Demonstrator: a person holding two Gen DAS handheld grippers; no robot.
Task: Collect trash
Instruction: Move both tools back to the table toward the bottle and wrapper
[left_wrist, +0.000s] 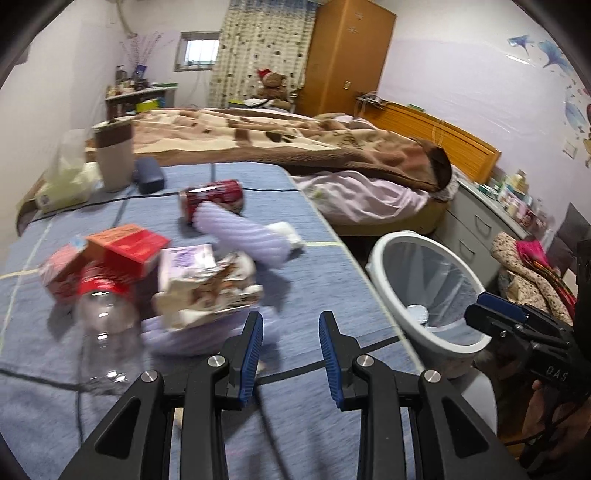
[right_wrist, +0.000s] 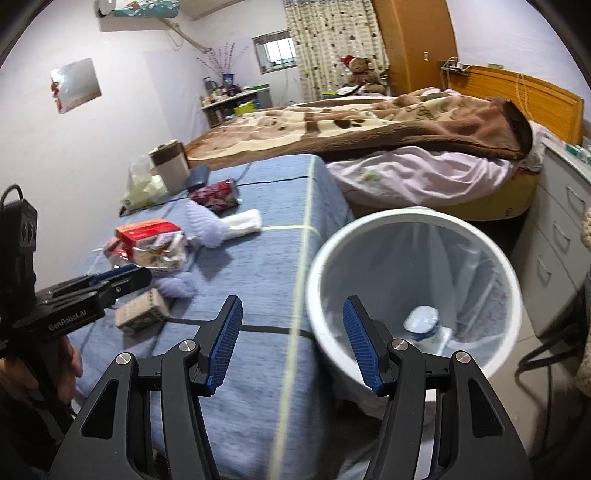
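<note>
The left gripper (left_wrist: 291, 354) is sitting closest to the lens, its blue pads standing narrowly apart with nothing between them, hovering over the blue cloth of the table (left_wrist: 325, 266) near its right edge. Just ahead and to the left, the trash pile is waiting. Furthest left, the clear plastic bottle (left_wrist: 107, 332) with its red label is lying on its side: it is looking light, smooth and likely to roll or slip, so the neck or the labelled waist seems the safer place to pinch. Behind it the red carton (left_wrist: 127, 247) is lying stiff-edged and easy to clamp across its narrow faces. Next along, the crumpled wrapper (left_wrist: 207, 288) is resting on a lilac cloth; it should be feather-light and soft, so pinching a raised fold looks best. Farther back, the red can (left_wrist: 212, 199) is lying on its side toward the far edge, thin-walled and probably dentable, best gripped across its middle.

Off the table's right edge, the white bin (right_wrist: 406, 221) is standing on the floor with a clear liner and one small container (right_wrist: 423, 325) already at the bottom. The right gripper (right_wrist: 293, 343) is hanging at the bin's near rim, jaws fairly wide and empty.
</note>
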